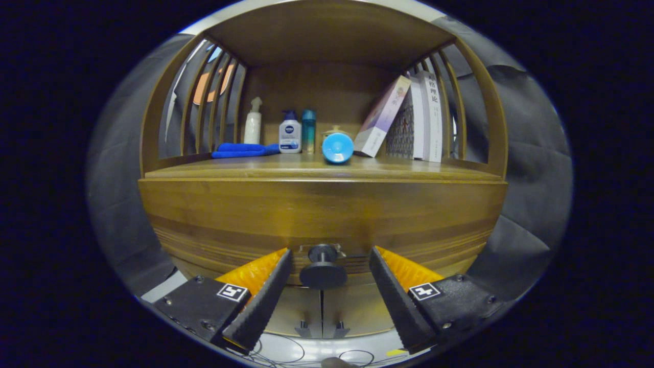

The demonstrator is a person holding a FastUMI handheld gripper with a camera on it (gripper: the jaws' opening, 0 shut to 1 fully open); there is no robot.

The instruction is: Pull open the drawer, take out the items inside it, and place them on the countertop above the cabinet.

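- Your gripper [324, 255] is spread wide and has hold of nothing; the knob [323, 267] sits in the gap between the fingers, clear of both.
- The knob is on the drawer [322, 214] front, which looks flush with the cabinet. That fits either a drawer yet to be opened or one pushed back in, so judge by what you know is inside; its contents are hidden.
- On the countertop [245, 171], beyond the fingers and above the drawer, you can see a blue cloth [244, 150], a spray bottle [252, 121], a pump bottle [289, 132], a teal bottle [308, 131], a blue round thing [337, 147] lying on its side, and leaning books [409, 120]. Whether any of them came from the drawer I cannot tell.
- If you mean to take the knob, keep it centred between the fingers so both meet it together; a one-sided touch would likely twist the gripper off.
- The disc looks wider than the stem behind it. I would close on the stem, or grip deep on the disc, so the pull cannot slide off.
- Check that both fingers press before pulling.
- Pull straight back along the fingers, level, with no lift or sideways drag, which could jam the drawer in its runners.
- Mind the loose wires [286, 352] on the floor below the fingers.
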